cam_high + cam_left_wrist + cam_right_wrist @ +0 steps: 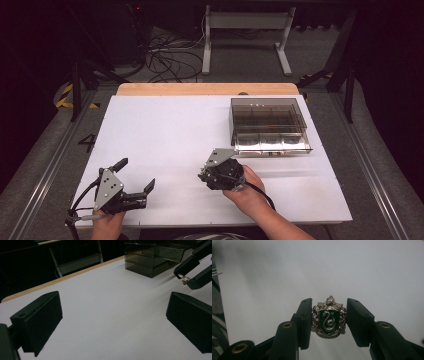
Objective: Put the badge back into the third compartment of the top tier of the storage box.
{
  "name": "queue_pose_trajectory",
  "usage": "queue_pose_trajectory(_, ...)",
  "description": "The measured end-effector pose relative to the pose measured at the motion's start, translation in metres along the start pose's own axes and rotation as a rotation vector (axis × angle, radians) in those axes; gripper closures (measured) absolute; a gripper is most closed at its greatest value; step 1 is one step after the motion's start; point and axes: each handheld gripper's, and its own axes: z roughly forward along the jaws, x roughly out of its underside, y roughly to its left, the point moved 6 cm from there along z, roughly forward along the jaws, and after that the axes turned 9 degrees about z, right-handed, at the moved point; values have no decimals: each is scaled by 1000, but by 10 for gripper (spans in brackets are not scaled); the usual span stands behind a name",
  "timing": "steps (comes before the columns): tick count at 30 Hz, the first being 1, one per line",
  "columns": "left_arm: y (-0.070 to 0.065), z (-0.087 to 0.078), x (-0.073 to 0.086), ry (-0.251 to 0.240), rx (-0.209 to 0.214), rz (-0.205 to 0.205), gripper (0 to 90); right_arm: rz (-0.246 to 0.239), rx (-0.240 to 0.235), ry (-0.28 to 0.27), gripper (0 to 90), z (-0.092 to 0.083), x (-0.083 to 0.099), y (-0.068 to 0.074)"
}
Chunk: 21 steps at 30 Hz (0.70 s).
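A small silver crest pin [328, 318] with a green shield and a silver snake sits between the two black jaws of my right gripper [328, 321], which is shut on its sides above the white table. From above, that right gripper [204, 176] is near the table's middle front, held by a hand. In the left gripper view the pin [184, 279] shows as a small glint at the right gripper's tips. My left gripper [136, 175] rests at the front left corner, its jaws wide open with nothing between them; its pads [40, 320] frame bare table.
A smoky clear plastic organiser box [267, 125] with several compartments stands at the back right of the white table [165, 130]. A wooden edge [205, 89] runs along the far side. Cables and a white frame lie on the floor beyond.
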Motion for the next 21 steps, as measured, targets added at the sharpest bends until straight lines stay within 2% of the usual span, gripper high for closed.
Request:
queue_pose_trajectory(11,0,0,0,1,-1,-1,13,11,47,-16,576,-23,-3,-18)
queue_pose_trajectory(21,0,0,0,2,1,-2,13,42,84,-35,576,-43,-4,-35)
